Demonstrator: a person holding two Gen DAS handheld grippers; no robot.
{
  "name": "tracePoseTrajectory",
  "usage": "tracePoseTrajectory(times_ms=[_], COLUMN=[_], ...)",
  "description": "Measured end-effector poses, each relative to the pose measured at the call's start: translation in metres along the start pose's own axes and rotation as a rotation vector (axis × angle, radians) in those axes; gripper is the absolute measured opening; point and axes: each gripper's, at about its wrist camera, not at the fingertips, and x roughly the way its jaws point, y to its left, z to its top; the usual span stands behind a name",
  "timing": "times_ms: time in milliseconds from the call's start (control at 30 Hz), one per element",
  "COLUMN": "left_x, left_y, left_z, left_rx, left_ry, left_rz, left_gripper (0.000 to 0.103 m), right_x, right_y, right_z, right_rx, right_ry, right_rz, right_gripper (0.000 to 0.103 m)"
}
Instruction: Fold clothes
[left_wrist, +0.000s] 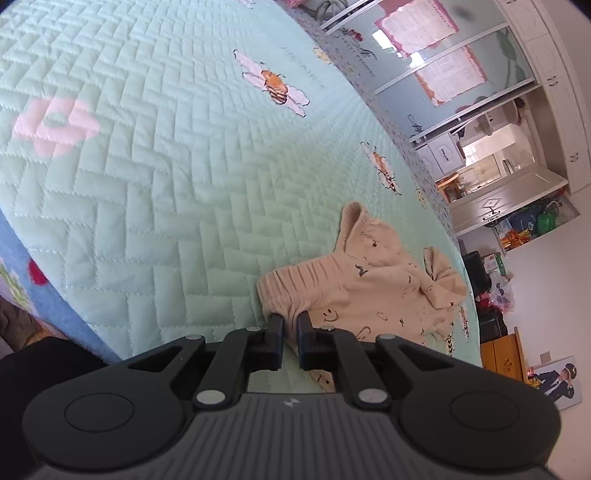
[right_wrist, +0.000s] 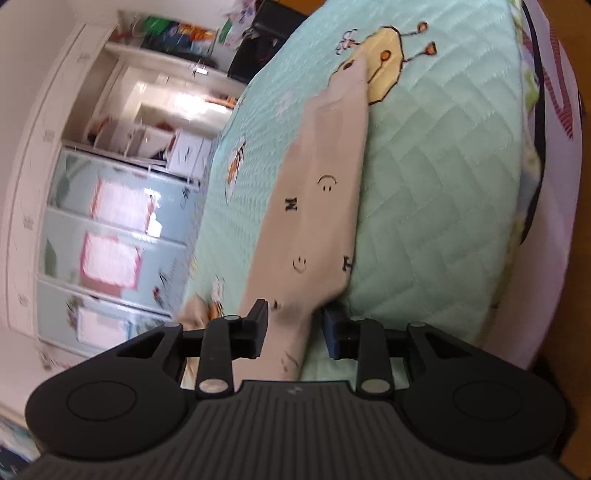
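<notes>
- left gripper (left_wrist: 290, 325) is pinched tight on the waistband of the beige trousers (left_wrist: 373, 291), lying at 4 o'clock on the green quilt (left_wrist: 155, 206)
- right gripper (right_wrist: 295, 325) gapes, cloth between the jaws, not pressed
- risk: tugging 1 corner alone bunches the fold

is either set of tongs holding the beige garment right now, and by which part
The left tongs pinch the beige garment at its ribbed hem. The right tongs stand open around its edge, not gripping.
</notes>
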Motion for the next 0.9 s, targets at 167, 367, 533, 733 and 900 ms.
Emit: tracePoseTrajectory(times_ms=[167, 367, 533, 733, 900], left_x=[-0.007, -0.026, -0.024, 0.034, 0.021], left_y=[-0.016, -0.033, -0.052, -0.136, -0.314], left_z=[0.005, 0.003, 0.006, 0.103, 0.238], left_rx=[0.046, 0.039, 0.020, 0.054, 0.202], left_ry=[-0.038, -0.060, -0.046, -0.088, -0.310], left_rz=[-0.030, -0.130, -0.176, -0.116, -0.193], left_gripper=[0.003, 0.002, 0.002, 0.002, 0.002], right_x=[-0.009, -0.059, -0.058, 0.046, 0.095], right_y=[0.032, 0.077, 0.104, 0.196, 0.384], right_z=[0.008, 0.027, 0.031, 0.051, 0.108], right_rx=[-0.118, -0.210, -0.245, -0.334, -0.345], right_ry=[-0.012, -0.101, -0.072, 0.016, -0.108], right_rz=[0.017, 0.103, 0.054, -0.021, 0.196], right_gripper=[0.001, 0.001, 0.001, 0.001, 0.001])
